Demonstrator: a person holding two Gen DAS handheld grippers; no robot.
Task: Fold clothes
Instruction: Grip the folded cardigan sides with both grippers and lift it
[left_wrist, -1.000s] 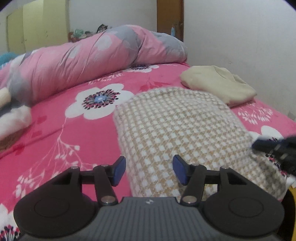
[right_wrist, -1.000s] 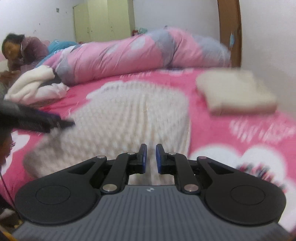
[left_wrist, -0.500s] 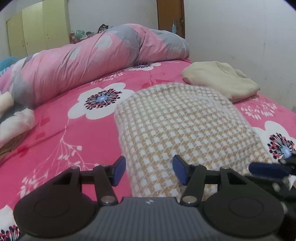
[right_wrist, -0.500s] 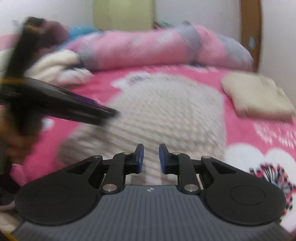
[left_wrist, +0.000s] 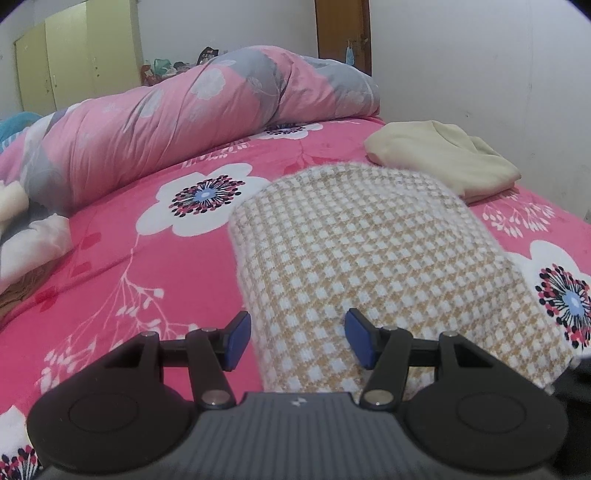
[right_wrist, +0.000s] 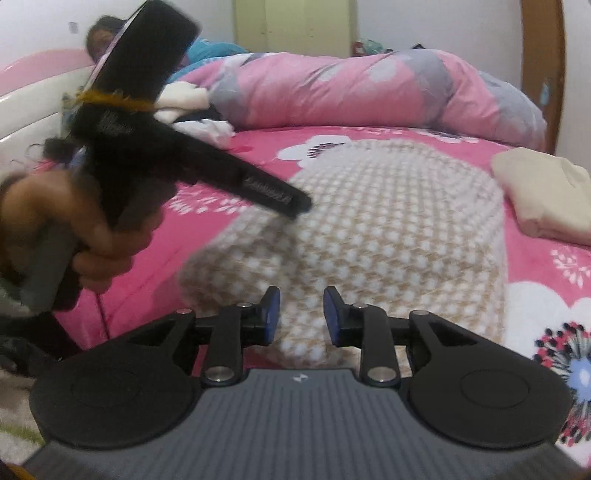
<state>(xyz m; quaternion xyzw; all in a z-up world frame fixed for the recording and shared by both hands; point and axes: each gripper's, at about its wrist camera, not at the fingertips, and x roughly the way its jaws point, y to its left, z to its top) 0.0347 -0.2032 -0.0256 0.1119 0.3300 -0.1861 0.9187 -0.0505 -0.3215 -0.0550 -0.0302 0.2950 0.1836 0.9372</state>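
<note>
With the checked knit garment lying part-folded on the pink floral bed, the left hand-held gripper stood open over its near edge and the right hand-held gripper, jaws just opening and empty, risked snagging only the top layer and dragging the fold askew.

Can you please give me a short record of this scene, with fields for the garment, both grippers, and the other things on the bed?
garment: checked beige-and-white knit, lying folded on the pink floral bedsheet
left gripper: open, over the knit's near left edge, not gripping
right gripper: jaws just been opening, nothing pressed between them, knit's near edge below
folded already: cream garment near the wall
behind: rolled pink quilt
</note>
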